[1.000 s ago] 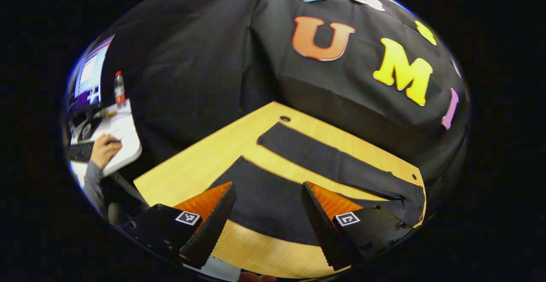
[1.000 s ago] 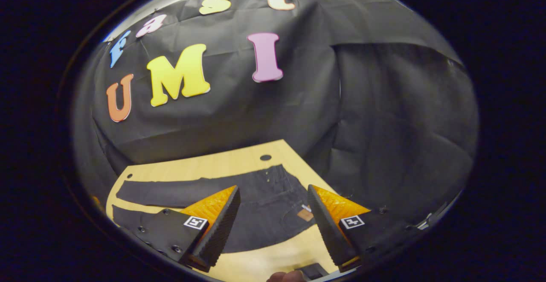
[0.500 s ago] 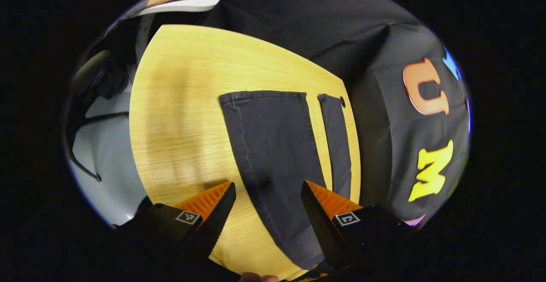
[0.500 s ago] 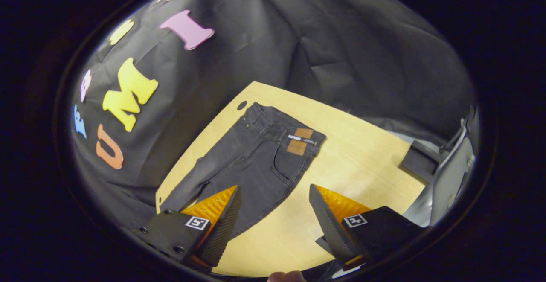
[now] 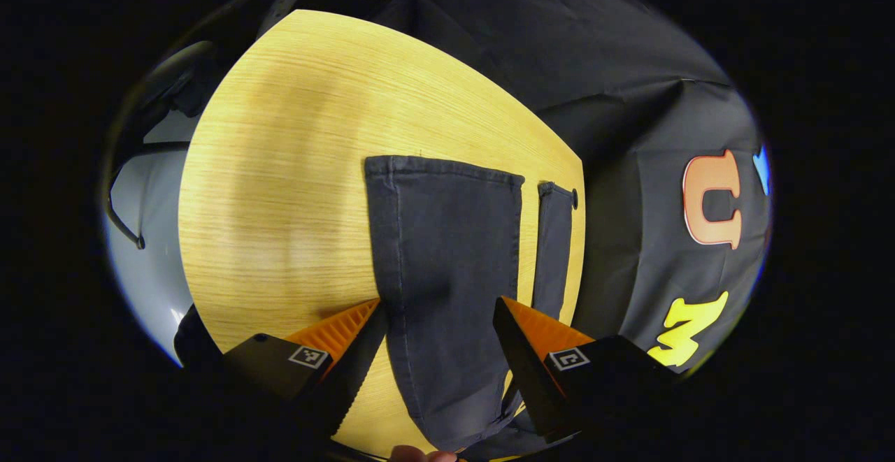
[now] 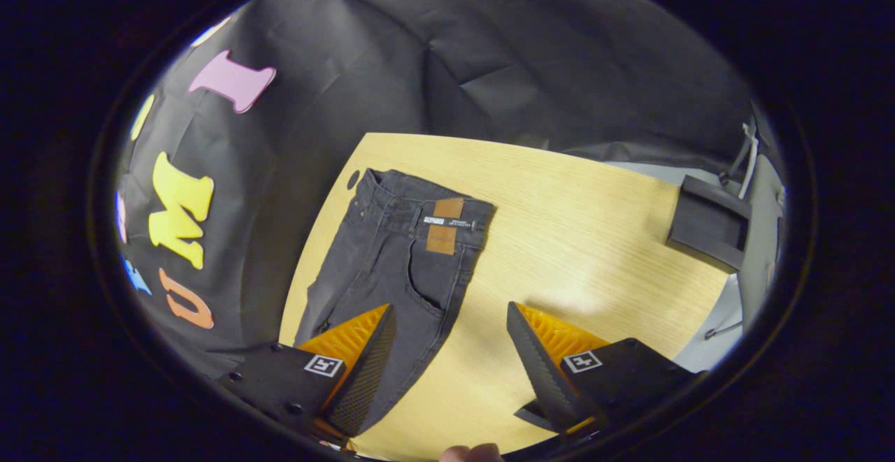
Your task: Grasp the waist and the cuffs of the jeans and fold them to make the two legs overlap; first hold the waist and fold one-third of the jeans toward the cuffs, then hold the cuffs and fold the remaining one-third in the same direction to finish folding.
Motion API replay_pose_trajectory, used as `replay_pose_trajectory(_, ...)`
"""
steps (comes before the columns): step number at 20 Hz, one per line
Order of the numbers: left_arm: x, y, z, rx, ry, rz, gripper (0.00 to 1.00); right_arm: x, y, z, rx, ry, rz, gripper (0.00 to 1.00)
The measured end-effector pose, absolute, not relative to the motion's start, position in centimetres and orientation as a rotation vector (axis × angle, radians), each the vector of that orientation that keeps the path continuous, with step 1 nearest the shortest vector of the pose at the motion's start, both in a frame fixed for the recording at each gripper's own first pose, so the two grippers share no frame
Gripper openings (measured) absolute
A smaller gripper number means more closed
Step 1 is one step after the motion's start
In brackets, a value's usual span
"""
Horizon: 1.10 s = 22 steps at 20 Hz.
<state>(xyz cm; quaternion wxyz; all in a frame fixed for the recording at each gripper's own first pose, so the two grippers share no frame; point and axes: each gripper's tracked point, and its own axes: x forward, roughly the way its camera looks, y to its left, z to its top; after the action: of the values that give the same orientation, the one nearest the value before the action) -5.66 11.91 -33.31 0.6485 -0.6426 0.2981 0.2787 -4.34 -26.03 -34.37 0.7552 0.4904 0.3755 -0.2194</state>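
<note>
— Where do the jeans (image 5: 447, 252) lie?

— Flat on the table (image 5: 280, 168), legs apart, not yet folded. From the left gripper view, going left to right: bare wood, then the near leg running up between the fingers to its cuff (image 5: 442, 165), then a strip of table, then the far leg's cuff (image 5: 556, 193) close to the table's far edge, beside a small round hole (image 5: 575, 198) in the top.

— The left gripper (image 5: 439, 364)?

— Jaws spread wide, holding nothing. It hangs over the near leg; whether the tips touch the cloth I cannot tell from here.

— And the right gripper view?

— Left to right again: the black cloth wall (image 6: 294, 112), the jeans' waist end near the table's wall-side edge, with the waistband (image 6: 419, 203) at the far end and a brown patch (image 6: 442, 228) on it. Then open tabletop, and a dark box (image 6: 707, 231) at the table's right end.

— The right gripper (image 6: 451, 371)?

— Also released, jaws well apart, empty. Its left finger sits over the hip of the jeans, its right finger over bare wood.
</note>
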Motion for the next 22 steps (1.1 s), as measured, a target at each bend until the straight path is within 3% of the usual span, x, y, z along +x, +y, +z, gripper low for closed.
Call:
replay_pose_trajectory(7, -3.6, 11.9, -33.2, -1.497, 0.646, 0.613, 0.98, -0.6, -28.9, -36.1, 1.147, 0.764, -0.529, 1.00)
replay_pose_trajectory(9, -3.3, 11.9, -33.3, -1.508, 0.641, 0.612, 0.98, 0.6, -29.1, -36.4, 1.145, 0.758, -0.515, 0.96)
replay_pose_trajectory(16, -1.4, 11.2, -33.2, -1.516, 0.658, 0.557, 1.00, 2.4, -29.0, -35.9, 1.271, 0.710, -0.456, 0.97)
replay_pose_trajectory(19, -0.8, 11.0, -33.6, -1.516, 0.684, 0.541, 0.90, 3.3, -28.4, -36.3, 1.305, 0.719, -0.474, 0.98)
replay_pose_trajectory(20, -0.5, 10.8, -33.6, -1.521, 0.689, 0.533, 0.85, 3.2, -28.1, -36.4, 1.289, 0.736, -0.464, 0.92)
replay_pose_trajectory(21, -0.5, 10.5, -33.6, -1.528, 0.699, 0.524, 0.83, 3.5, -27.5, -36.5, 1.282, 0.753, -0.430, 0.98)
replay_pose_trajectory(22, -0.2, 10.1, -33.6, -1.535, 0.707, 0.509, 0.79, 3.5, -26.4, -36.4, 1.277, 0.788, -0.395, 0.97)
